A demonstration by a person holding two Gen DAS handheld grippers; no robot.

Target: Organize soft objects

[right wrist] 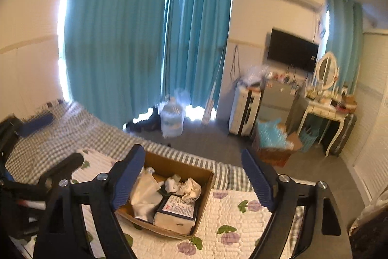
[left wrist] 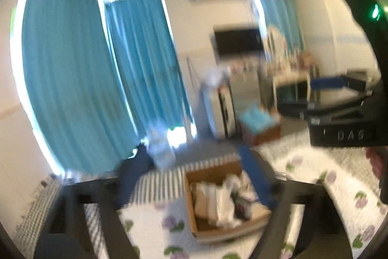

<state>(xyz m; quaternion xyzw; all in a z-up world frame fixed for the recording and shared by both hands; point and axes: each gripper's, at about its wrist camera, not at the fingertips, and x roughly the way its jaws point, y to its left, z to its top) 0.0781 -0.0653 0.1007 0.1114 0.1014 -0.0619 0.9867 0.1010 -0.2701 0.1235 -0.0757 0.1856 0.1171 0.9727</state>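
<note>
The right gripper [right wrist: 194, 181], black-armed with ribbed blue pads, is hovering with its jaws spread wide and holding nothing, and the open brown cardboard box [right wrist: 169, 200] is sitting between and just beyond them on the white quilted bedspread printed with purple flowers [right wrist: 232, 222]. The right wrist view is showing the box contents sharply: crumpled white cloths [right wrist: 145, 196], a balled cream-coloured rag [right wrist: 191, 188] and a white rectangular tissue pack with a red-and-blue label [right wrist: 177, 213], all lying inside the box. The left wrist view is showing the same box [left wrist: 218, 200] only as a blur of pale shapes, framed by the left gripper [left wrist: 194, 183], whose blue pads are also standing well apart and empty; that view alone is catching the right gripper's black body at its right edge with a lit green light [left wrist: 375, 12]. The left gripper is appearing at the left edge of the right wrist view. Beyond the quilt, a grey-and-white checked blanket [right wrist: 72, 130] is covering the bed's far side. Farther off, a clear water jug [right wrist: 172, 118] is standing on the grey floor before teal curtains [right wrist: 135, 35], and a wall-mounted black television [right wrist: 291, 50] is hanging above a white dressing table with an oval mirror [right wrist: 325, 103].
</note>
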